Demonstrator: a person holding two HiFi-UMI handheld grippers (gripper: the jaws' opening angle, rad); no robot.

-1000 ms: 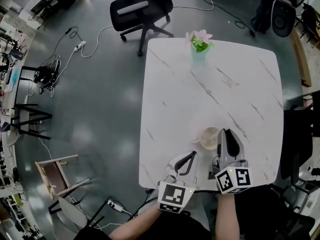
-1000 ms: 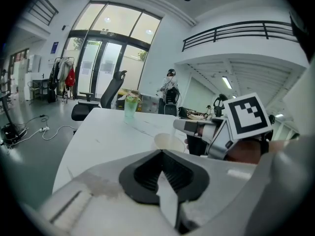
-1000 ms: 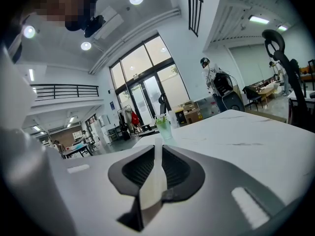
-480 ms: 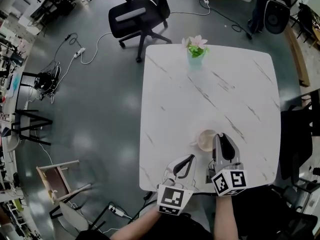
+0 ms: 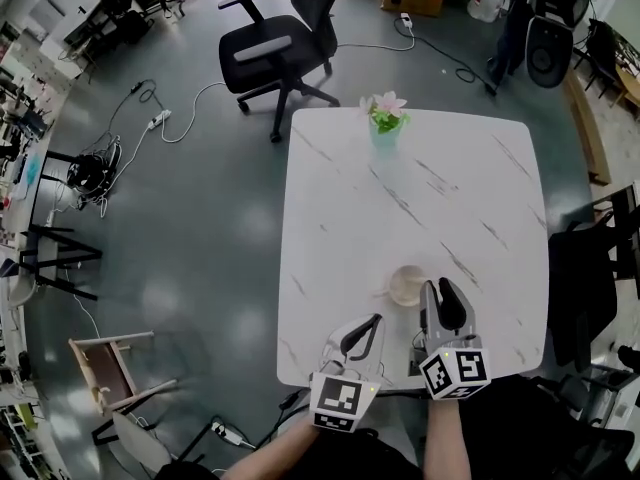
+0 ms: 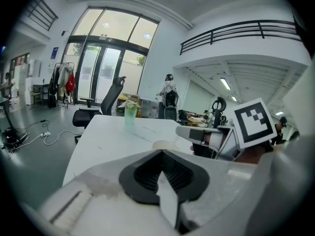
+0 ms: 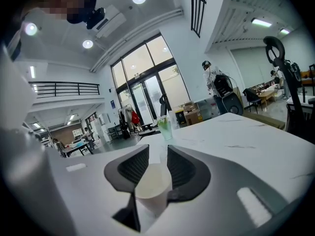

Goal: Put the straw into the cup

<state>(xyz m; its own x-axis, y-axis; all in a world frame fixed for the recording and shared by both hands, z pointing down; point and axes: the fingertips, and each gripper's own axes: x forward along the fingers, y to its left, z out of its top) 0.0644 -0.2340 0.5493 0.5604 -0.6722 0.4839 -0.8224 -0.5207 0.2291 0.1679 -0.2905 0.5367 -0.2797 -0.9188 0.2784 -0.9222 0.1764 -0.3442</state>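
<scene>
A pale paper cup [image 5: 405,286] stands on the white marble table [image 5: 450,188] near its front edge. My right gripper [image 5: 437,286] lies just right of the cup, and its jaws are opening. In the right gripper view the cup [image 7: 153,181] shows low in the gap of that gripper [image 7: 157,149], and the pads do not press on it. My left gripper [image 5: 375,320] rests left of the cup, its fingers meeting at the tips. The left gripper view shows that gripper [image 6: 162,154] aimed toward the cup [image 6: 165,144]. I cannot make out a straw in any view.
A green vase of pink flowers [image 5: 385,118] stands at the table's far edge. A black office chair [image 5: 280,38] is behind the table on the grey floor, and a dark chair [image 5: 590,288] is at its right side. Cables and a wooden stool [image 5: 110,353] lie to the left.
The right gripper's fingers stand further apart than before. Both hands stay where they were beside the cup. The head view has shifted a little.
</scene>
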